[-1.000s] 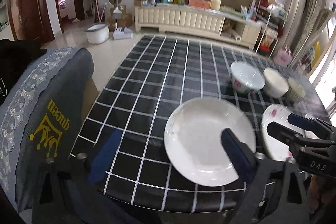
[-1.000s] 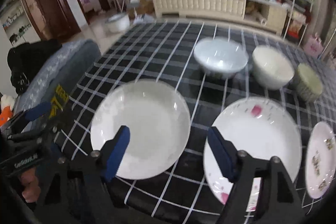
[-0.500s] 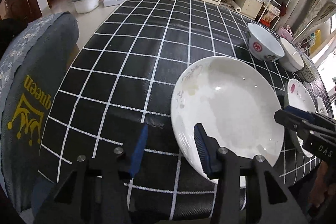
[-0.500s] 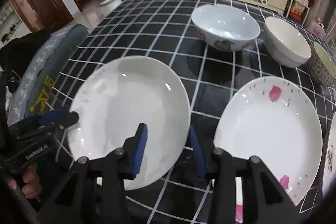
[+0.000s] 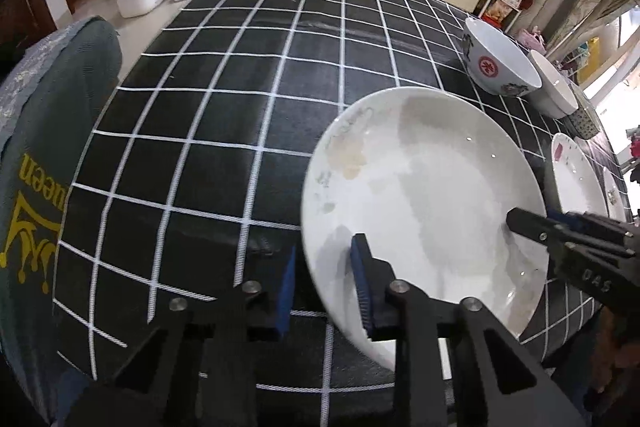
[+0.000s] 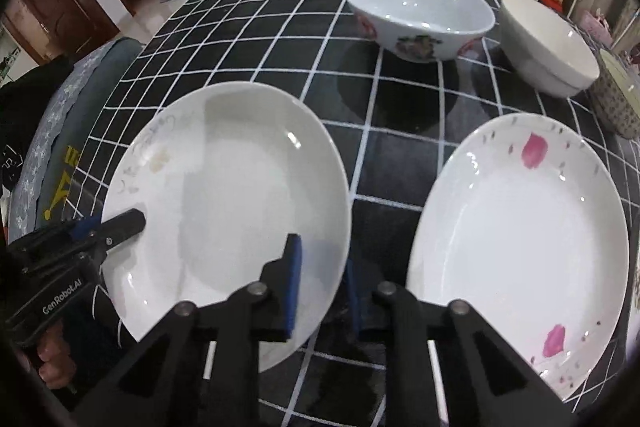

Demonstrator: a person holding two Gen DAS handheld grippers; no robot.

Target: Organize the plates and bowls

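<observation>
We see the white plate (image 5: 424, 195) at the near table (image 5: 224, 115) edge | our left claw (image 5: 324, 291) pinches its left rim | our right claw (image 6: 320, 283) pinches its right rim | flower plate (image 6: 520, 243) just beside | bowls (image 6: 418, 13) farther back.

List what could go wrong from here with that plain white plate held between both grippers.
1. The left gripper and right gripper each pinch only the thin rim of the plain white plate, on opposite sides; uneven lifting could let the glossy plate slip out.
2. The pink-flowered plate lies close beside it, so a sideways swing could knock rims together.
3. The plate sits near the table edge; a drop could send it off.
</observation>
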